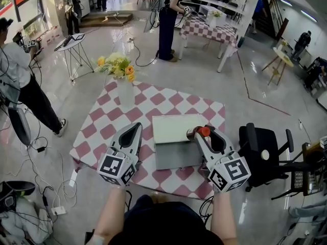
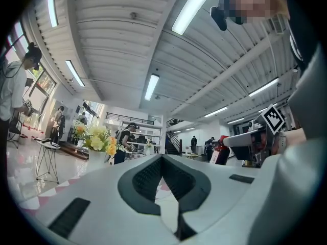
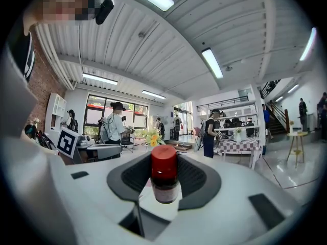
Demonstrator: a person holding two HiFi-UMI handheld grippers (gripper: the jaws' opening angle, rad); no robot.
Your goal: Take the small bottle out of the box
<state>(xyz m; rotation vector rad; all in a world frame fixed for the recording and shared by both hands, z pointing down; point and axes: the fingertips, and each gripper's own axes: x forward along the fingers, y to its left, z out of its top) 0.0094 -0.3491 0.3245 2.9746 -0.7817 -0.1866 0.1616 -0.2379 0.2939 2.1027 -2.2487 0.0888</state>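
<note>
the checkered table (image 1: 110, 114) carried the open box (image 1: 173, 160), its lid tipped back, likely to leave the inside free to reach. the left gripper (image 1: 137, 126) hung beside the box, jaws together on nothing, seemingly just keeping clear. the right gripper (image 1: 203, 135) was closed on the red-capped small bottle (image 3: 164, 176), holding it over the box's right edge, apparently already out.

The left gripper (image 2: 162, 158) has its jaws touching at the tips, with nothing between them. Far to the left, yellow flowers (image 2: 98, 138) stand in a white vase (image 2: 95, 161). At right, the right gripper (image 2: 228, 142) carries a red-capped small bottle (image 2: 222, 151).
</note>
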